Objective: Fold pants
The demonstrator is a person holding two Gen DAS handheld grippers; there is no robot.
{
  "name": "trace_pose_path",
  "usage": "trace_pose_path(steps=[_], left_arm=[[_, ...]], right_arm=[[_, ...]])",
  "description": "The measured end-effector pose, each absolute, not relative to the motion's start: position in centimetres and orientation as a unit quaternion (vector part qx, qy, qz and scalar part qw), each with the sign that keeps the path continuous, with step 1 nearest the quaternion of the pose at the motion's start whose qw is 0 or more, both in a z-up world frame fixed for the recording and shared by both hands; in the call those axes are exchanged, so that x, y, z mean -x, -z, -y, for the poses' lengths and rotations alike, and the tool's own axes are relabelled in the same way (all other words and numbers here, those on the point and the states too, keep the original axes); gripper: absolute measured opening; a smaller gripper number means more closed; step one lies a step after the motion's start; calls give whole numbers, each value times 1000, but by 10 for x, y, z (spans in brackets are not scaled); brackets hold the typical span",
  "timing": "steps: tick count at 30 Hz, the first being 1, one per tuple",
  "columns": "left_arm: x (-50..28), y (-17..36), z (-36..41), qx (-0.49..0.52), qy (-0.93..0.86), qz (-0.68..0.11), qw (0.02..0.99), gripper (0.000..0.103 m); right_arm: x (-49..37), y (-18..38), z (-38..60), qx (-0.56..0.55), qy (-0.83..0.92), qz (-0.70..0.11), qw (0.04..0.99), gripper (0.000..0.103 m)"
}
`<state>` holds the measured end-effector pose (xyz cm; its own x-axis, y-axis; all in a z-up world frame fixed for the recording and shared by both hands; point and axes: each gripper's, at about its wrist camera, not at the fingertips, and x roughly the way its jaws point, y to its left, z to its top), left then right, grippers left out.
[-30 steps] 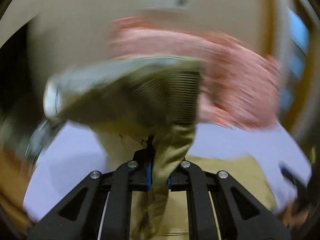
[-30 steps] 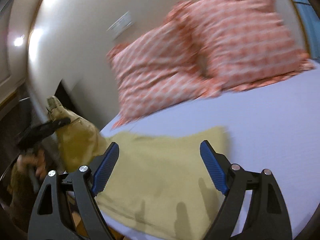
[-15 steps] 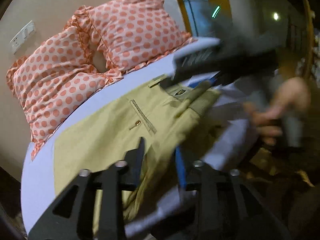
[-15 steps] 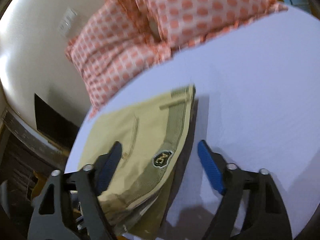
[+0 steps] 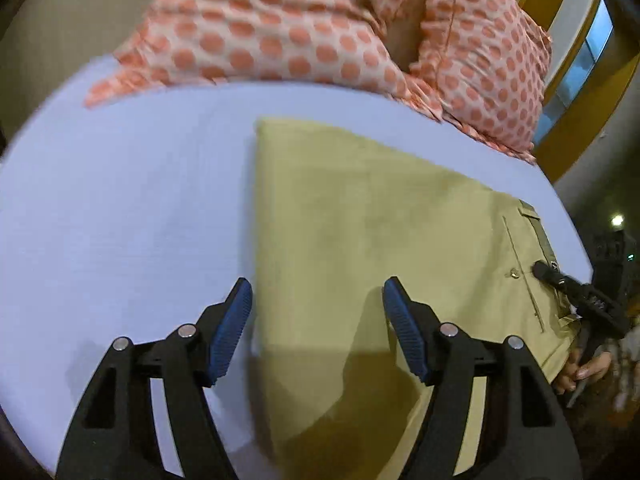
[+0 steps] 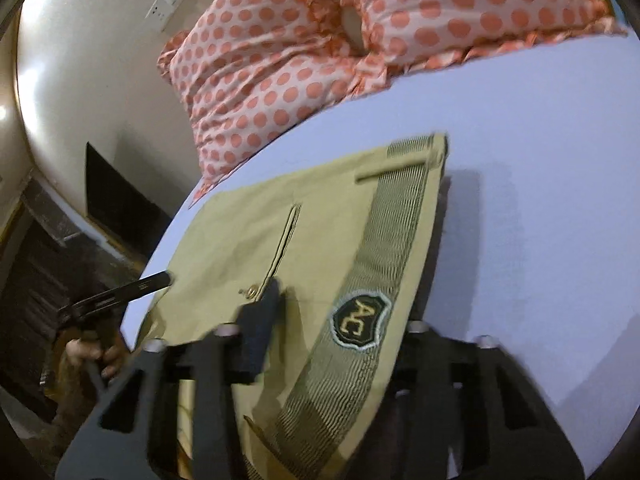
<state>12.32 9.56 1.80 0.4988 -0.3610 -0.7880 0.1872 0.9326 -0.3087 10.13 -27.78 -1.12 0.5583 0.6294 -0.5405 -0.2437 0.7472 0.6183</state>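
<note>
Khaki pants lie flat on the pale lavender bed sheet, folded into a broad rectangle whose straight edge runs down the middle of the left wrist view, with the waistband end lying toward the right side of that view. The left gripper hangs just above the fold with its blue-padded fingers spread wide and nothing between them; one finger is over bare sheet just beside the cloth edge, the other over the cloth, and both throw dark shadows on the fabric beneath. From the right wrist view the waistband shows plainly, a ribbed olive band with a shield patch reading "AC", next to a welt pocket and its small button. The right gripper is at that waistband end, its near finger lying on top of the cloth by the button and the other finger down on the far side of the band, mostly hidden by the fabric's edge; the fingers stand apart, but I cannot tell whether they are pinching any cloth. Two pillows with orange dots on a pinkish ground lean against the cream wall at the head of the bed, well apart from the pants. A white switch plate sits on the wall above them.
</note>
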Motion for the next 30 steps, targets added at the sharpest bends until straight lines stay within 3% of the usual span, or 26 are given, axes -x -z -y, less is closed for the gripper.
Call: trace_pose_path(steps=[2, 3, 4, 6, 14, 18, 20, 21, 25, 30], left_arm=[[-126, -15, -90, 86, 171, -471, 861, 62], [-129, -15, -85, 74, 169, -473, 861, 46], [-133, -18, -80, 60, 168, -476, 861, 21], [-139, -28, -81, 68, 181, -473, 859, 8], [-222, -57, -33, 28, 149, -406, 901, 8], [-262, -39, -8, -20, 80, -427, 900, 18], [-250, -45, -14, -20, 67, -410, 909, 21], [-240, -51, -17, -23, 60, -395, 916, 25], [-192, -63, -17, 6, 121, -376, 919, 43], [-199, -16, 27, 26, 183, -470, 863, 55]], right_arm=[[-106, 16, 277, -268, -295, -407, 822, 21], [-110, 16, 277, -281, -309, -414, 809, 18], [-113, 14, 279, -287, -315, -417, 803, 18], [-123, 5, 281, -296, -321, -418, 797, 17], [-208, -52, 292, -236, -235, -373, 866, 17], [-243, -35, 294, -161, -108, -414, 889, 38], [-235, -33, 304, -116, -37, -416, 901, 38], [-226, -37, 310, -118, -32, -399, 909, 44], [-192, -48, 307, -165, -136, -376, 902, 71], [-204, -18, 270, -150, -163, -452, 864, 85]])
